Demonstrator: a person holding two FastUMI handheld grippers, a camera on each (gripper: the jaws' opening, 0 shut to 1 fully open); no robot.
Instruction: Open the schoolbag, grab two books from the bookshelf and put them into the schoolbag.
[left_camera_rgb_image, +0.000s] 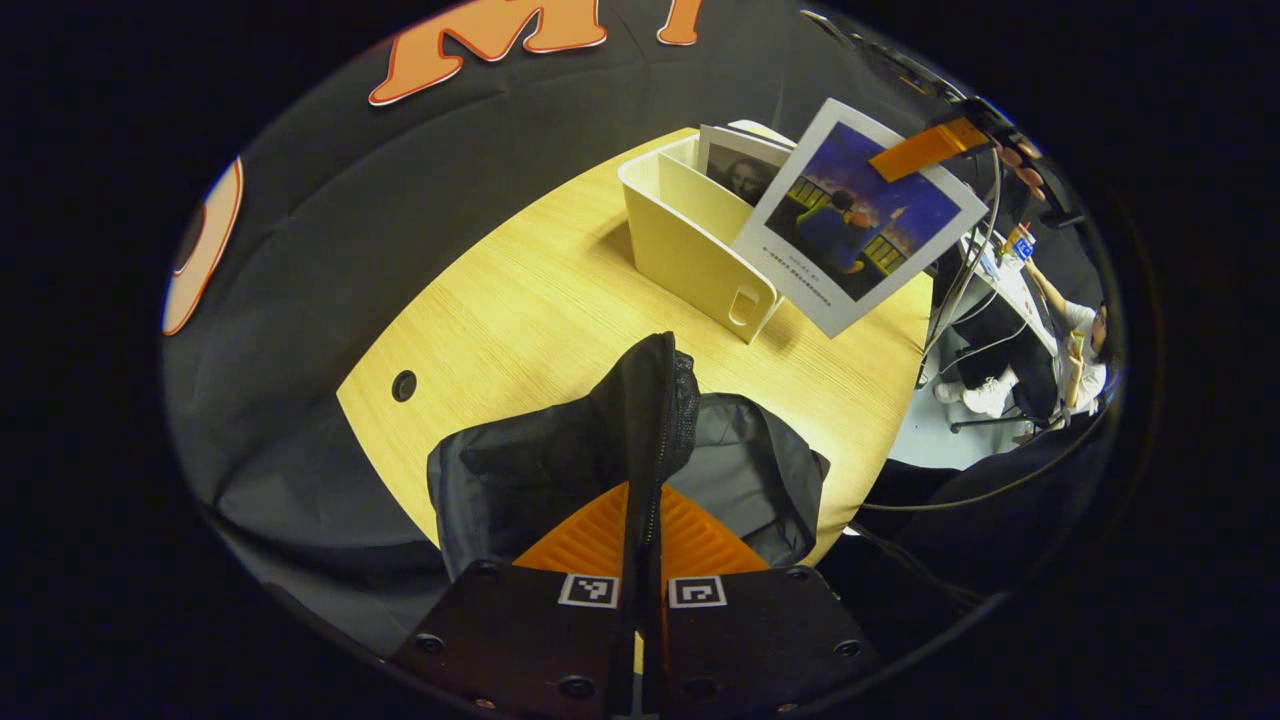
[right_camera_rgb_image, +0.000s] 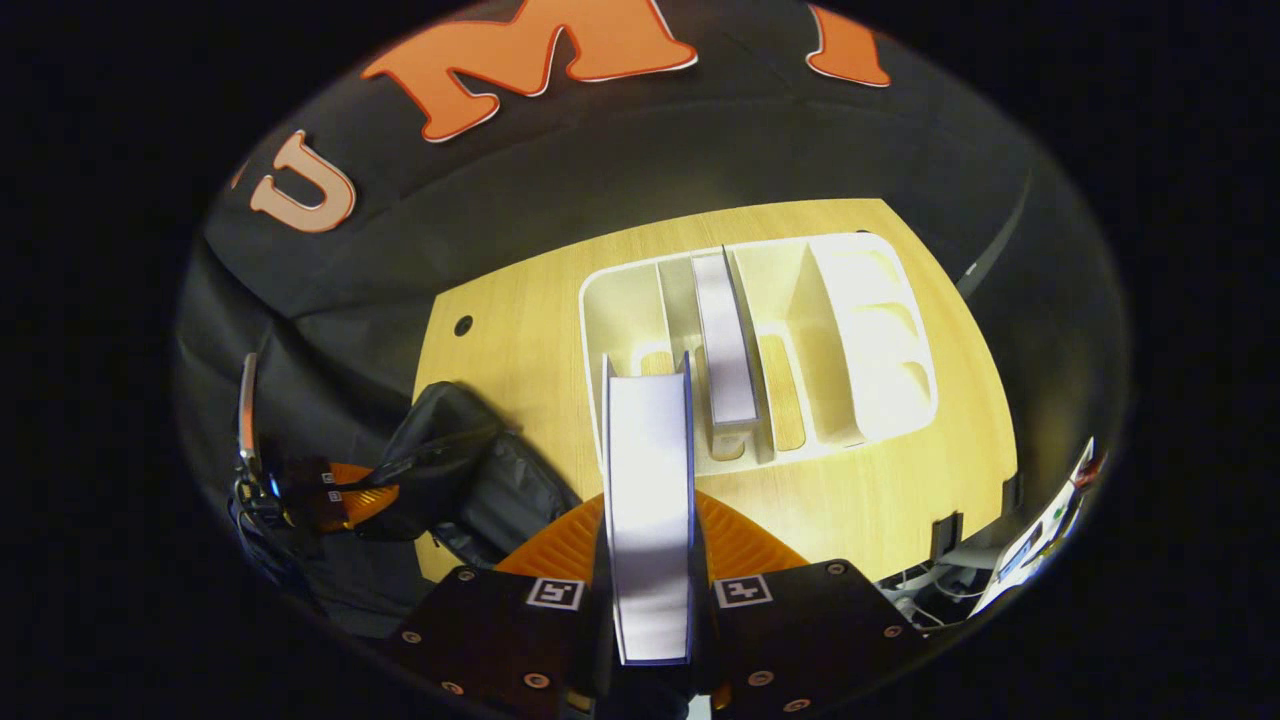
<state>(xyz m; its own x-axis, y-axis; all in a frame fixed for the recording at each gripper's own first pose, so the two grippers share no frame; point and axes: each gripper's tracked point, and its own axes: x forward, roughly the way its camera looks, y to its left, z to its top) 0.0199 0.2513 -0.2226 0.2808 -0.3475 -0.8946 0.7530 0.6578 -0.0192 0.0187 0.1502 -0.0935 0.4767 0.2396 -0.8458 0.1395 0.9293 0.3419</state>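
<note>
A: What has the left gripper (left_camera_rgb_image: 640, 560) got?
B: Its fingers pinch the schoolbag (left_camera_rgb_image: 620, 460) flap, lifted at the table's (left_camera_rgb_image: 520, 300) near edge.
A: And the right gripper (right_camera_rgb_image: 648, 560)?
B: Clamped on a book (right_camera_rgb_image: 648, 480), held above the bookshelf (right_camera_rgb_image: 860, 330); another book (right_camera_rgb_image: 722, 340) stands inside it.
</note>
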